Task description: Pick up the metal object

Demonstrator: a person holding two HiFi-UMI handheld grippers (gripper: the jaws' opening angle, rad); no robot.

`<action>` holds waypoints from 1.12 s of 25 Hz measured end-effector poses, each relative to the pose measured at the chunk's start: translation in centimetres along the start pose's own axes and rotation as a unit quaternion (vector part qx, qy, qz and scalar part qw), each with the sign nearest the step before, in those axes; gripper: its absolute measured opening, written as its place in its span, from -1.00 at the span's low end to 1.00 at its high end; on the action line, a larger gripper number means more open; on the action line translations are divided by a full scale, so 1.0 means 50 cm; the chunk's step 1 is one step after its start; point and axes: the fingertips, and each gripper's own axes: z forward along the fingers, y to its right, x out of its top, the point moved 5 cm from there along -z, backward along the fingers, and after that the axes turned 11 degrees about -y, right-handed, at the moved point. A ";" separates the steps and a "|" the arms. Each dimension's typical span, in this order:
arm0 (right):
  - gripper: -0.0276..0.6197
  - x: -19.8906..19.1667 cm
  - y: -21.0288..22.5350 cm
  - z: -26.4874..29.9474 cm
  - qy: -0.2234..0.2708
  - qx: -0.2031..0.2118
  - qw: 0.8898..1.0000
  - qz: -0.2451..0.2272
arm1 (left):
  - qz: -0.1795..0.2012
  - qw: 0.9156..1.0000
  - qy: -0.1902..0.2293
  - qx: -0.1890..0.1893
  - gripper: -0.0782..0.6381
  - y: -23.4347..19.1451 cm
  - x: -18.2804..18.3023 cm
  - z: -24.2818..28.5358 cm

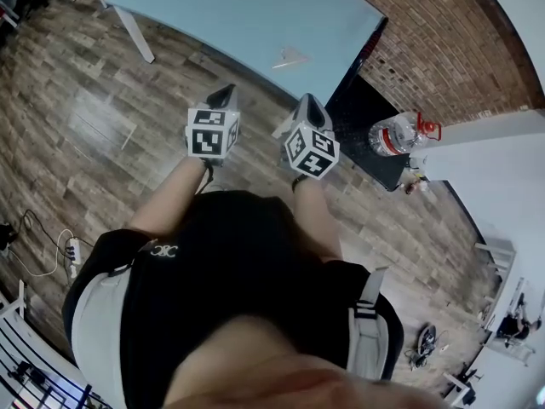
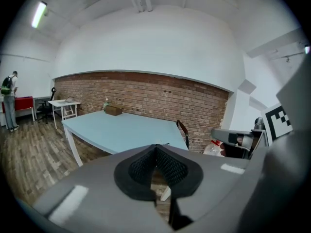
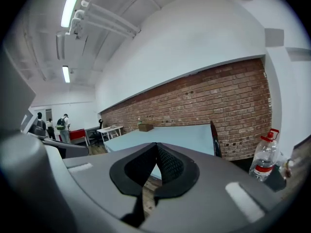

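A small shiny metal object (image 1: 289, 56) lies on the light blue table (image 1: 247, 11), close to its near edge. I hold both grippers side by side in the air above the wooden floor, short of the table and pointing toward it. The left gripper (image 1: 225, 94) is shut with nothing between its pads, and its own view shows the pads meeting at the tip (image 2: 155, 148). To its right, the right gripper (image 1: 308, 102) is also shut and empty (image 3: 156, 145). The metal object is ahead of both, slightly nearer the right one.
A clear water bottle with a red cap (image 1: 398, 135) stands on a dark low stand (image 1: 368, 113) to the right, by the brick wall (image 1: 443, 41). A brown box (image 2: 113, 110) sits at the table's far end. Cables and a power strip (image 1: 68, 250) lie on the floor at left. People stand far off (image 2: 8, 101).
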 end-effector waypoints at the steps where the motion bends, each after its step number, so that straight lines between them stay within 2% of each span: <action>1: -0.87 -0.004 -0.011 -0.002 0.001 -0.002 1.000 -0.002 | 0.003 1.000 -0.001 -0.001 -0.78 -0.009 -0.003 0.000; 7: -0.87 -0.035 -0.045 -0.004 -0.011 -0.018 1.000 -0.021 | -0.002 1.000 -0.012 -0.012 -0.78 -0.041 -0.032 -0.002; 15: -0.77 -0.023 -0.039 0.036 -0.018 -0.020 0.999 -0.025 | -0.008 1.000 -0.016 -0.019 -0.78 -0.056 -0.031 0.018; 18: -0.67 -0.016 -0.028 0.075 -0.020 -0.013 0.999 -0.023 | -0.008 1.000 -0.017 -0.011 -0.78 -0.066 -0.019 0.042; 25: -0.57 -0.002 0.012 0.202 -0.044 -0.004 0.999 -0.010 | 0.009 0.999 -0.030 -0.005 -0.78 -0.082 0.024 0.129; 28: -0.49 0.005 0.026 0.272 -0.064 -0.001 0.997 -0.048 | 0.008 0.999 -0.044 -0.013 -0.78 -0.086 0.049 0.195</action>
